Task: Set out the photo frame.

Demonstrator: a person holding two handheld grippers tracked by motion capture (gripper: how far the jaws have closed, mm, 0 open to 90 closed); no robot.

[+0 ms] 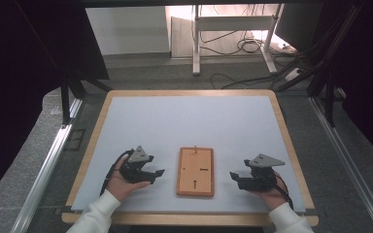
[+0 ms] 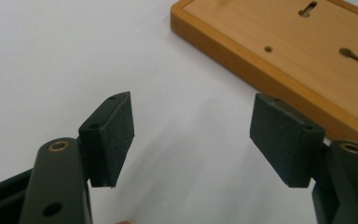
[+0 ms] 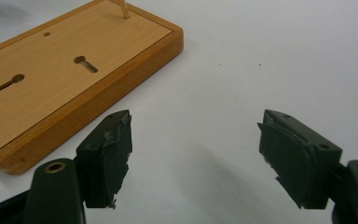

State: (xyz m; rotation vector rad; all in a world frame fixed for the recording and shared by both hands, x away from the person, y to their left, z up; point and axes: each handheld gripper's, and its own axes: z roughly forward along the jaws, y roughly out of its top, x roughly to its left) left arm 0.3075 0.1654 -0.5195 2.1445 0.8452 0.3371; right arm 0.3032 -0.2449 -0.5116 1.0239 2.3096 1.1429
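Wooden board (image 1: 195,171) flat on the bench (image 1: 184,121), near centre, between left tool (image 1: 156,174) and right tool (image 1: 234,176); both spread, empty. Risk: low rim gives little bite, board skids or tips

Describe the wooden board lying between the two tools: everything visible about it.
The wooden board is a flat rectangle that looks like light wood, with a darker orange-brown raised frame around a paler panel. The panel has keyhole-shaped slots and a small round hole, and a thin peg stands near its far short edge. It lies flat on the white table surface, long side running away from the person, near the front edge. Nothing touches it; both tools sit apart at its sides.
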